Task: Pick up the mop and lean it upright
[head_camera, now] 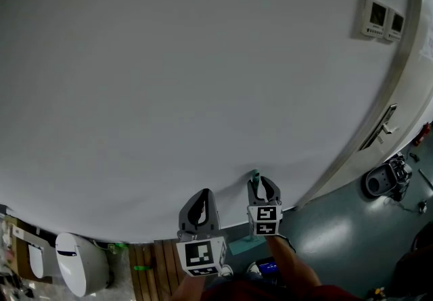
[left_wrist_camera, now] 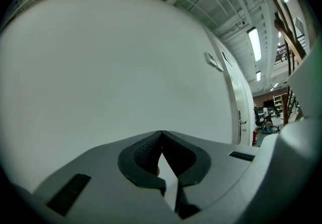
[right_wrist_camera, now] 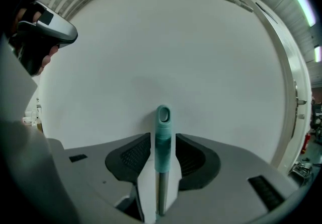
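Standing upright between the spread fingers (right_wrist_camera: 135, 155) of the right gripper (right_wrist_camera: 163, 135), the mop (right_wrist_camera: 163, 117) shows a teal grip with an oval hanging hole at its top and a metal shaft below. A narrow gap is visible on each side of the grip; neither pad presses on it. In the head view the grip tip lies just beyond the right gripper, close to the white wall (head_camera: 203, 56); it probably rests on the wall, but contact is not clear. The left gripper (left_wrist_camera: 161, 131) sits beside the right one, level, its fingers pressed together at the tips and empty. A door (head_camera: 413, 90) stands right of the wall, above a blue-green floor (head_camera: 338, 232).
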A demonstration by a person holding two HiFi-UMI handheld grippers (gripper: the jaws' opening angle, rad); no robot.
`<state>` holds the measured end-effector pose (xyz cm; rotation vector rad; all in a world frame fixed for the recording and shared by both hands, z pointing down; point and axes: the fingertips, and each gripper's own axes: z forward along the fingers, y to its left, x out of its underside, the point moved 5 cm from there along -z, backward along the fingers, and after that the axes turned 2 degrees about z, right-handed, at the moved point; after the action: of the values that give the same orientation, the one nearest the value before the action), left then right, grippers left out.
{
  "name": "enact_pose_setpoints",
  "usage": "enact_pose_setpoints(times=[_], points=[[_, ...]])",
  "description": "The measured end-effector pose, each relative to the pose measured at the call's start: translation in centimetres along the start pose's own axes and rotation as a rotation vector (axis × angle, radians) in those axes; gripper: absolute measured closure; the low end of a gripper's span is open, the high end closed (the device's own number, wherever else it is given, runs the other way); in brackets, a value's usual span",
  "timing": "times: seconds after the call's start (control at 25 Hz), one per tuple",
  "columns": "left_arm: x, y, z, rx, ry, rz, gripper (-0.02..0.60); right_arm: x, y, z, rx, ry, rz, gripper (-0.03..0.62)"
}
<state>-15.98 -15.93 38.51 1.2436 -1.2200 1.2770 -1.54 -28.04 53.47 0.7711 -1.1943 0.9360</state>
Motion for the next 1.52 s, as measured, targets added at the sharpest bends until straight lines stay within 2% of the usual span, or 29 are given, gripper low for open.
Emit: enact_pose_setpoints(times=[0.16,0.28,0.36,1.0,1.52], points=[[0.4,0.3,-0.1,-0.007,0.009,0.0,0.566,0.0,0.0,0.5,0.002,-0.003,0.001,0.431],[0.4,0.2,0.1,-0.004,0.014,-0.003,0.566,0.1,0.0,0.7,-0.008,0.0,-0.001,0.48],[0.5,0.3,0.1,0.0,0.016,-0.003,0.566,0.1,0.1,0.8,-0.011,0.001,0.004,0.484],[0.5,-0.4,1.0,0.012,0.016,0.008,0.566,0.1,-0.4,0.2,-0.008,-0.002,0.006,0.487],[2.1,-1.0,1.5,0.039,0.041,0.012,0.566,0.7,-0.4,-4.6,0.0,-0.029,0.014,0.487]])
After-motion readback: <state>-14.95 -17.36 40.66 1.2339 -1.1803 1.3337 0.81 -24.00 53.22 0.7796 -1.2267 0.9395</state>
